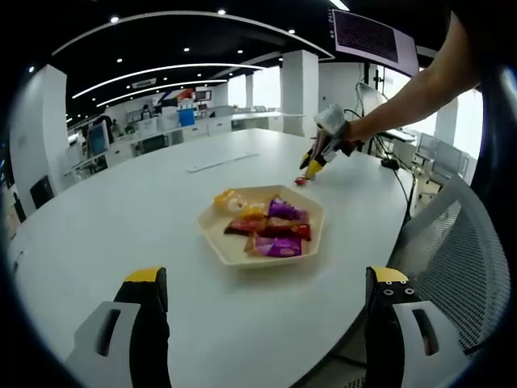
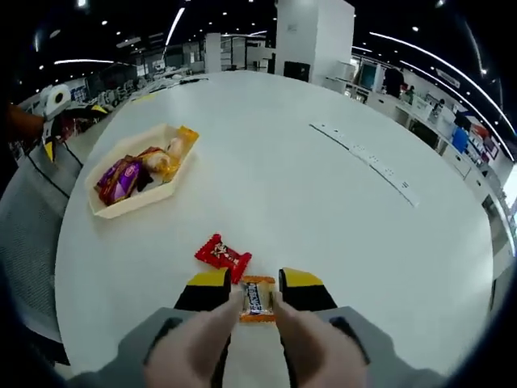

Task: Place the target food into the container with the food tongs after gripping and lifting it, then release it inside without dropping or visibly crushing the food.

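— Orange-wrapped snack (image 2: pixel 257 298): where?
— Flat on the white table (image 2: pixel 323 202), right between the two yellow-tipped jaws of the right gripper (image 2: pixel 256 293). Touching or just beside both tips; cannot tell whether pinched yet. Not lifted.
— Anything beside it?
— Red-wrapped snack (image 2: pixel 222 255), just up-left of the orange one, touching or nearly so.
— And the container?
— Cream hexagonal tray (image 2: pixel 103 208), well apart, toward the table's left edge. Already loaded with purple, red and yellow packets (image 1: pixel 275 229).
— Left gripper (image 1: pixel 266 295)?
— Held wide open above the table's near edge, gripping nothing, tray ahead between its jaws. Also seen from there: right gripper far across the table, on a person's outstretched arm (image 1: pixel 412 89), tips down at the surface.
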The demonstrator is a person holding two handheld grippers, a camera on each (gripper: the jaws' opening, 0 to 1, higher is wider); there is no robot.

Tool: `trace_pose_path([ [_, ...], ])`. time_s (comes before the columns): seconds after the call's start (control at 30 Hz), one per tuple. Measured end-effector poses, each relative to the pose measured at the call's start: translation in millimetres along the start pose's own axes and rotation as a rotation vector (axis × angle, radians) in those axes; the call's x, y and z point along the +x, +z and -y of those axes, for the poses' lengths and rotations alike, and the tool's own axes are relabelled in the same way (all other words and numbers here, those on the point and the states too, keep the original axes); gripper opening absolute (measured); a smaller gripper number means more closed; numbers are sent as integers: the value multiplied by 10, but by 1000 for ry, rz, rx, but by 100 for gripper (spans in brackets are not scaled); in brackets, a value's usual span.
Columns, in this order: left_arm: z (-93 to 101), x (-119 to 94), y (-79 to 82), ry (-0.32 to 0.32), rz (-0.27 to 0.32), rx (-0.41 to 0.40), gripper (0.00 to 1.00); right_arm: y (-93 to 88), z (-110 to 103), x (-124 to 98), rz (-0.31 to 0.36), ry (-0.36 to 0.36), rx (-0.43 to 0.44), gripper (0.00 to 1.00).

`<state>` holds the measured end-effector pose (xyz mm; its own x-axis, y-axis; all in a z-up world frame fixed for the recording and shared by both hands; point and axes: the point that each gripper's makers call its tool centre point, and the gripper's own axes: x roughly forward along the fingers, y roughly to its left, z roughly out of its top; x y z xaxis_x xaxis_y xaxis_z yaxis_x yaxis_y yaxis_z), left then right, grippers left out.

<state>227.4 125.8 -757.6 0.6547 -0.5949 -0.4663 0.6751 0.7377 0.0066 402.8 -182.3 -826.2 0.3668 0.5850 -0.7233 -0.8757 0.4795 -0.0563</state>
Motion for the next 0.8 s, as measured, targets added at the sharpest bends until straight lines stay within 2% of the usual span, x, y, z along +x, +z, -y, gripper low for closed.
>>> trace_pose_path([
  [0.17, 17, 7, -5, -6, -3, 6, 99, 37, -68, 16, -48, -4, 4, 18],
  [0.37, 16, 3, -1, -5, -2, 7, 99, 37, -41, 6, -84, -5, -5, 16],
  [0.53, 19, 6, -8, -6, -5, 10, 99, 41, -27, -15, -92, -10, -10, 16],
  [0.7, 36, 6, -10, -10, -8, 12, 99, 29, -11, -49, -104, -9, 40, 17],
  [0.8, 48, 12, -9, -17, -10, 17, 99, 42, -7, -106, -100, -15, 38, 17],
])
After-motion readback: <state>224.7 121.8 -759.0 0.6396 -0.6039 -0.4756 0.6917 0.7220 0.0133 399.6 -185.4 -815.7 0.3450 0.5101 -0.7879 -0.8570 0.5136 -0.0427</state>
